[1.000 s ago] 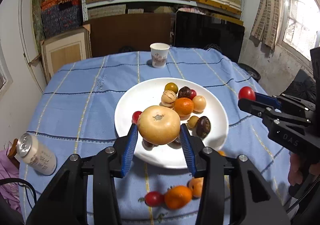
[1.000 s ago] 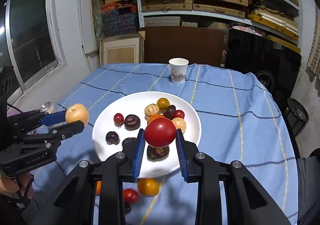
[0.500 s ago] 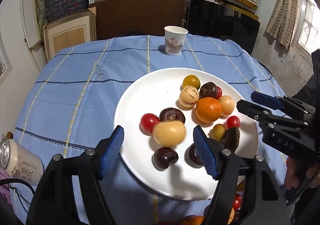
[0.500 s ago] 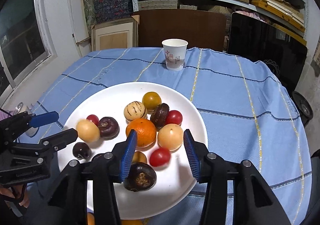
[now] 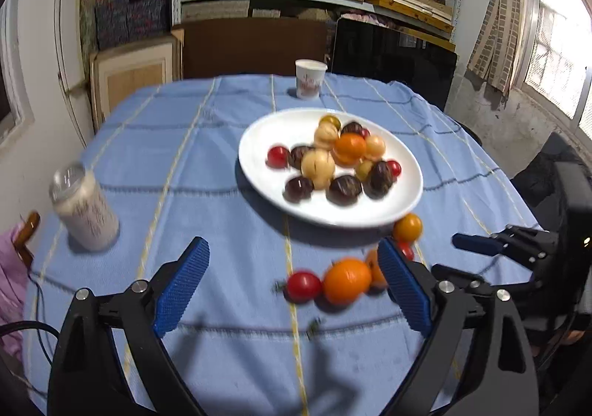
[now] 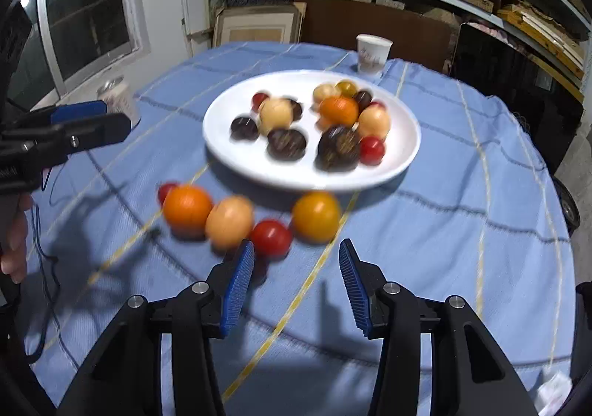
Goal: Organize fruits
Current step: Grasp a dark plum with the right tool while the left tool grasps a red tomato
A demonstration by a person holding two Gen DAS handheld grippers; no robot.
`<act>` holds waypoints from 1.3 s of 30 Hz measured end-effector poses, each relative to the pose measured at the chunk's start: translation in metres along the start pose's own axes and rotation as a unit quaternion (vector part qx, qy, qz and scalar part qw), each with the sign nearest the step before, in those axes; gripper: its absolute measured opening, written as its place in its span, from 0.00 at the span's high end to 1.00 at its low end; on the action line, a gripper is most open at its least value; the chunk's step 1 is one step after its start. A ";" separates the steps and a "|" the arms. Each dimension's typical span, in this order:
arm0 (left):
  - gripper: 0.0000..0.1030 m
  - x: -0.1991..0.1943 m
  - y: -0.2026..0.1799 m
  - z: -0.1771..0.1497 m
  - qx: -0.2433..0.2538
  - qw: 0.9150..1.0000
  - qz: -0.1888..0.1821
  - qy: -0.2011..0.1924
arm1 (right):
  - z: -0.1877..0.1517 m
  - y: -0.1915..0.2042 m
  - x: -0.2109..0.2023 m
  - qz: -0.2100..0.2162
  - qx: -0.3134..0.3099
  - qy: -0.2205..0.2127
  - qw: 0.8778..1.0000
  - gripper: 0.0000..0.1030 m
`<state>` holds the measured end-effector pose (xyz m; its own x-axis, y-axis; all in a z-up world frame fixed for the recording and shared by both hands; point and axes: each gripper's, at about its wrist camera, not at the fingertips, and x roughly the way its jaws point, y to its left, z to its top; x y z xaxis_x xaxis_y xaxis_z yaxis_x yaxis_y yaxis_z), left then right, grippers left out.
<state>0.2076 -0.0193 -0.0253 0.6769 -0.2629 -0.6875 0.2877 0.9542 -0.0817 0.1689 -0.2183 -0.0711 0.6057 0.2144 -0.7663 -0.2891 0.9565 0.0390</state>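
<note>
Left wrist view is showing a white plate [image 5: 259, 171] sitting on the blue-clothed worktop [image 5: 185, 164], and it is carrying a heap of fruits: a pale round fruit [image 5: 318, 164] near the middle, an orange [image 5: 349, 147] behind it, dark brown fruits [image 5: 344, 188] along the near side and a small red one [image 5: 277, 156] at the left. A paper cup [image 5: 310, 78] is standing beyond the plate, and a can [image 5: 85, 208] is standing well apart at the left; what either holds cannot be told. Loose fruits are lying on the cloth just in front of the plate: a red tomato [image 5: 303, 285], an orange fruit [image 5: 346, 281] touching it, and a yellow-orange one [image 5: 407, 227] beside the rim.

The left tool [image 5: 292, 290] is hanging over the cloth with its blue pads wide apart and nothing between them; it has just been opening. The right tool [image 6: 296, 282] is standing partly open, pads apart and empty, with a red tomato [image 6: 270, 236] just ahead of its left pad.

A second ago the left tool was clamping the pale fruit and the right was clamping a red tomato [image 6: 372, 149]; both fruits are now lying on the plate, and both tools are sitting back over the loose fruits near the front edge.
</note>
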 end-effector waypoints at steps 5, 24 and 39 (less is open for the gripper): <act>0.13 -0.004 -0.005 -0.029 0.019 0.999 0.029 0.005 | -0.010 0.024 0.013 0.001 -0.012 0.009 1.000 0.53; 0.13 0.062 0.011 -0.034 0.026 0.993 0.086 0.075 | -0.031 0.011 0.010 0.066 0.063 -0.012 0.996 0.68; 0.12 0.085 0.007 -0.029 0.037 0.991 0.095 0.085 | -0.033 0.008 0.007 0.086 0.072 -0.020 0.994 0.68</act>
<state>0.2478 -0.0309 -0.1051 0.6023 -0.0452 -0.7970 0.2189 0.9695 0.1105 0.1464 -0.2154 -0.0975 0.5862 0.3816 -0.7147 -0.2834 0.9230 0.2604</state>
